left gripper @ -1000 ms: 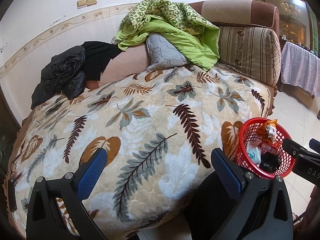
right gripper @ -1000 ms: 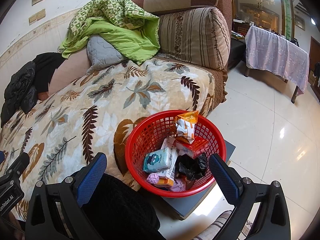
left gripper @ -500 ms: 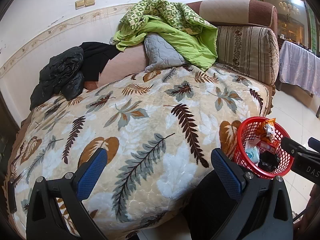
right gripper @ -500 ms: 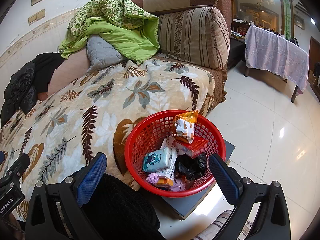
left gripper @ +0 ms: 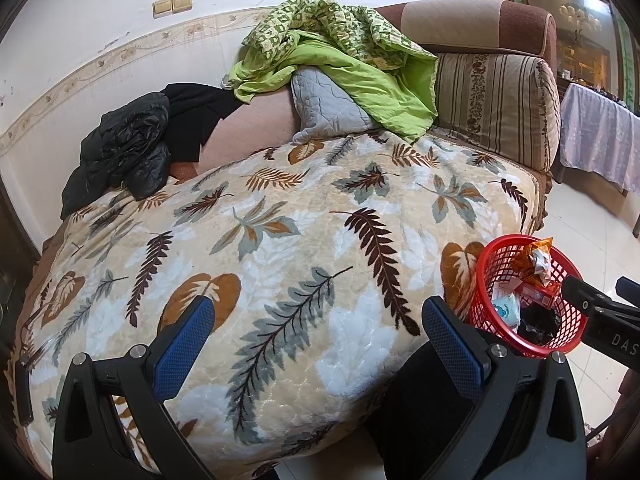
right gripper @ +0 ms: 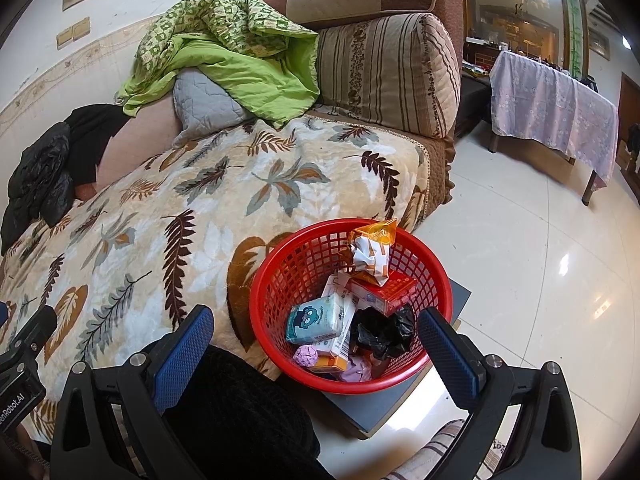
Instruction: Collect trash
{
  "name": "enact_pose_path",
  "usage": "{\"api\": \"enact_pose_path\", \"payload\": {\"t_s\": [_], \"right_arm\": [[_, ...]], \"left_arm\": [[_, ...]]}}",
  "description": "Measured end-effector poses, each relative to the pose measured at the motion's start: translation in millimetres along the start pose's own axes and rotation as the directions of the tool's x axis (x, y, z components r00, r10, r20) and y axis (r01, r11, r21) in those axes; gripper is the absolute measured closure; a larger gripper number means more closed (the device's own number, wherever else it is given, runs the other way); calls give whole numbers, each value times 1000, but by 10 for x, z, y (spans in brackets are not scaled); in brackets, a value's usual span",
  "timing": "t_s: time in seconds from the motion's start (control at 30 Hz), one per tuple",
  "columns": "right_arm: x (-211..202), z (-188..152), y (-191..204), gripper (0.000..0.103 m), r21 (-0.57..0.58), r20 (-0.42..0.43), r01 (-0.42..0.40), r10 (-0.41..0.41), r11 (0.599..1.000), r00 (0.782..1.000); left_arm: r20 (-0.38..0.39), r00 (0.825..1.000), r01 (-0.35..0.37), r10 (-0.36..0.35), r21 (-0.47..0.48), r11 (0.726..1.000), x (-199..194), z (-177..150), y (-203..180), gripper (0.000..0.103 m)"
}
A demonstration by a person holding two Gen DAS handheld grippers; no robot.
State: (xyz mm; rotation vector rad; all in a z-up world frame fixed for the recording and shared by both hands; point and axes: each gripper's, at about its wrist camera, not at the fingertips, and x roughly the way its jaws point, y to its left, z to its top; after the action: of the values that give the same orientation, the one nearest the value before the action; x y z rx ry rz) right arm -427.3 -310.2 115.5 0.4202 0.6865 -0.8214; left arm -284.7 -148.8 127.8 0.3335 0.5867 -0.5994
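Trash: gathered in a red mesh basket, to the right of the sofa's near corner; also seen in the left wrist view.
Basket edge: its rim sits just beside the hanging edge of the leaf-print blanket; whether they touch cannot be told.
Basket base: it stands on a grey flat board on the floor.
Open room: glossy pale floor tiles stretch clear to the right and far side, up to a table with a lilac cloth.
Sofa surface: the blanket top is bare; at the far edge lie a green quilt, a grey cushion and a black jacket.
Room: white wall with a patterned border behind the sofa; a striped armrest at its far right end.
Basket contents: an orange snack bag, a red box, a blue tissue pack, a black bag, pinkish crumpled paper.
Left gripper: fingers spread apart, holding nothing, above the blanket's near edge.
Right gripper: fingers spread apart, holding nothing, framing the basket's near side.
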Motion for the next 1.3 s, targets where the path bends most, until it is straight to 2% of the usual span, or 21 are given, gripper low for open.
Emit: {"api": "enact_pose_path", "payload": {"t_s": [0.3,0.43,0.57,0.67,0.73,0.8,0.87,0.9,0.97,1.07,1.13,1.17,1.2,1.23,1.3], "right_arm": [[86,40,88,0,-38,-14,-5,5,999,1000],[159,169,212,0,-63,-1,-22,22,998,1000],[233,417,525,0,-112,30,-38,42,993,999],[334,561,919,0,-166,39,-74,81,983,996],[462,599,1284,0,-225,21,-95,102,970,995],[631,563,1662,0,-289,-14,-118,119,950,993],[853,488,2012,0,-342,-82,-140,119,929,990],[1028,429,2240,0,-367,-133,-153,111,918,985],[1320,344,2562,0,-375,-220,-174,96,910,971],[1717,205,3108,0,-440,-245,-174,68,881,967],[1932,143,3407,0,-489,-253,-164,41,857,967],[2012,134,3536,1,-509,-249,-166,40,845,968],[2056,149,3648,1,-515,-215,-162,56,842,975],[2085,167,3715,0,-519,-192,-154,61,841,979],[2182,175,3847,0,-543,-188,-152,57,826,980]], "left_arm": [[-16,1000,5,-5,-13,1000,38,-17,16,0],[-38,999,14,-16,-50,999,82,-32,109,0],[-67,998,-23,13,-145,989,251,-16,600,0],[-107,991,-105,81,-248,963,427,-49,1135,0],[-137,980,-181,146,-291,939,528,-91,1447,0],[-204,941,-323,269,-316,892,653,-178,1797,0],[-267,890,-443,370,-308,842,775,-259,2065,0],[-288,874,-472,391,-315,823,827,-304,2172,0],[-340,854,-502,394,-337,797,957,-387,2384,0],[-401,843,-505,358,-362,784,1231,-502,2589,0],[-432,858,-459,278,-403,791,1408,-542,2658,0],[-437,858,-456,271,-403,793,1478,-534,2697,0],[-455,846,-467,277,-383,797,1584,-518,2708,0],[-462,845,-464,269,-382,800,1651,-522,2764,0],[-459,855,-446,239,-417,792,1762,-535,2847,0]]}}
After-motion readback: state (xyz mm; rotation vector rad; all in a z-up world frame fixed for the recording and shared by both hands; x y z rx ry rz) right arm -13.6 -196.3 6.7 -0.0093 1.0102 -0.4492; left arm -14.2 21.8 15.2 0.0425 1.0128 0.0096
